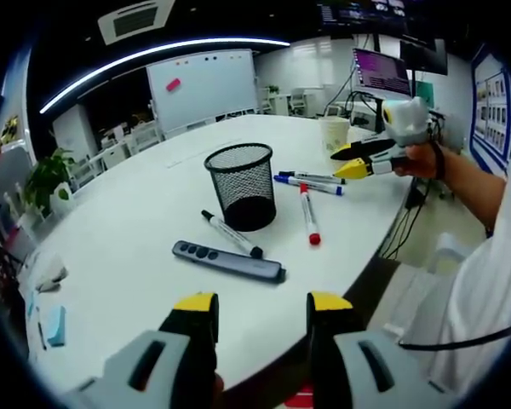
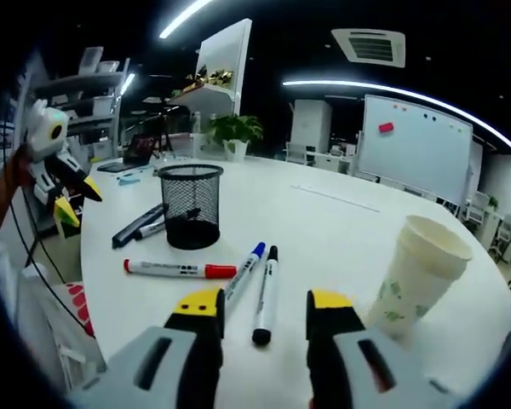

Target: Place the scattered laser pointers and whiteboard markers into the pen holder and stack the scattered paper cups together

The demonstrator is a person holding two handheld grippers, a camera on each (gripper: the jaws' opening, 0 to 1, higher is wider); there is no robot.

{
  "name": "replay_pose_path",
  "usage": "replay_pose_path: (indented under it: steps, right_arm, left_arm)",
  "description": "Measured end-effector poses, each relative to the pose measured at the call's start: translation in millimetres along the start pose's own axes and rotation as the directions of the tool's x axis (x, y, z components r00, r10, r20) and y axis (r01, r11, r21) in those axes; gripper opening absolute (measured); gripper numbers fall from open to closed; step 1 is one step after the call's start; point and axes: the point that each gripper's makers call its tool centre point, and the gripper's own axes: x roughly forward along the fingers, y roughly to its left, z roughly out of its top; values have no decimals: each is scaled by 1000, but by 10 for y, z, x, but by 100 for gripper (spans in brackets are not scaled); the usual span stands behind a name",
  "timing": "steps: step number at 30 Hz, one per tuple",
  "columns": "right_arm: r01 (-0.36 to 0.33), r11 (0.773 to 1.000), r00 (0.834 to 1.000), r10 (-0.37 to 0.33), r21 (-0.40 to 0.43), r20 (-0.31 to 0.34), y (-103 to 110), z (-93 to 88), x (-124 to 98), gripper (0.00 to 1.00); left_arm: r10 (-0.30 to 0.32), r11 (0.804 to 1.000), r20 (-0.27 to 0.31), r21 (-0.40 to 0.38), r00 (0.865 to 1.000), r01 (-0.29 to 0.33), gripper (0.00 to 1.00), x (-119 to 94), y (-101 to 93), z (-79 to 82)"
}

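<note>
The black wire-mesh pen holder [image 1: 241, 185] stands upright on the round white table [image 1: 136, 256]; a grey laser pointer [image 1: 228, 261] and red-capped marker [image 1: 309, 215] lie beside it; both grippers, left [image 1: 261, 308] and right [image 2: 264, 308], gape empty; a careless reach could topple the light holder.

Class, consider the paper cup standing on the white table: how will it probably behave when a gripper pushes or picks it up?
The paper cup looks thin-walled and tall with a narrow base, so a high push would probably tip it. It appears empty, so likely light. A firm squeeze may crumple it.
</note>
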Motion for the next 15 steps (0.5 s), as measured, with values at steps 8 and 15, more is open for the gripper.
replay_pose_path:
  steps: [8, 15]
  right_arm:
    - [-8, 1000, 1000, 8, 3, -19, 32, -59, 2, 32]
    - [6, 1000, 999, -5, 26, -33, -11, -116, -7, 31]
  left_arm:
    - [-1, 1000, -2, -1, 1000, 1, 42, 1, -26, -2]
    - [3, 1000, -3, -4, 1000, -3, 42, -6, -18, -6]
